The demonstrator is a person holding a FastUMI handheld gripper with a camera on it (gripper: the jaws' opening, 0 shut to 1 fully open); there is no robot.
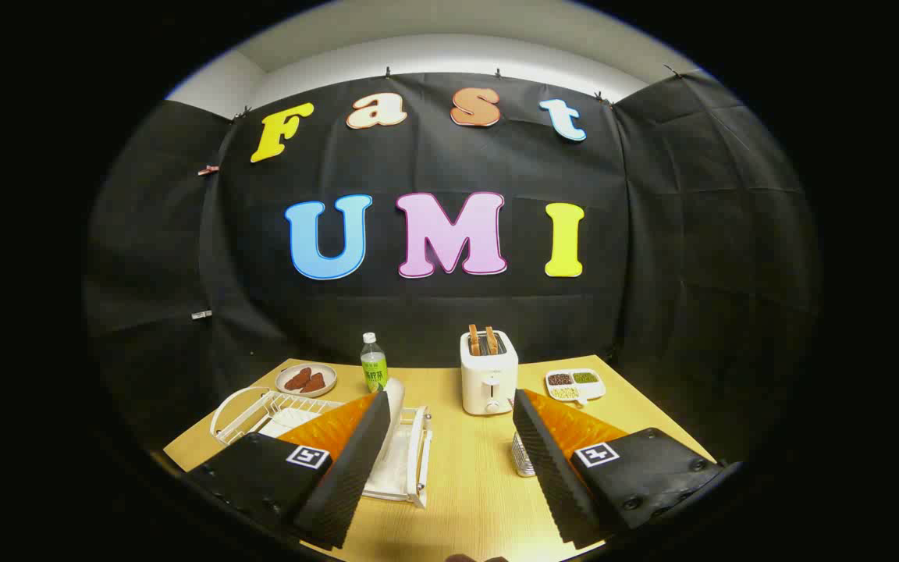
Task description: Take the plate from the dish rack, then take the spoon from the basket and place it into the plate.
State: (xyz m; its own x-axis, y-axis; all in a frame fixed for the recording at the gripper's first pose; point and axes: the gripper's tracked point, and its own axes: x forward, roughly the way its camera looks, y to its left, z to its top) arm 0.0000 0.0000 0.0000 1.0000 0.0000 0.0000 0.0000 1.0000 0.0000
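Observation:
A white wire dish rack [415,457] stands on the wooden table [465,484], mostly behind my left finger. A pale plate [396,400] stands on edge in it, right beside the left fingertip. A small metal mesh basket [522,459] peeks out from behind my right finger; whatever it holds is hidden. My gripper [448,398] hovers above the near part of the table, open wide, with nothing between the fingers.
Beyond the fingers stands a white toaster [487,382] with two slices in it. A green-labelled bottle [373,364] and a dish of brown food [306,379] sit at the back left, a divided tray of beans [574,382] at the back right.

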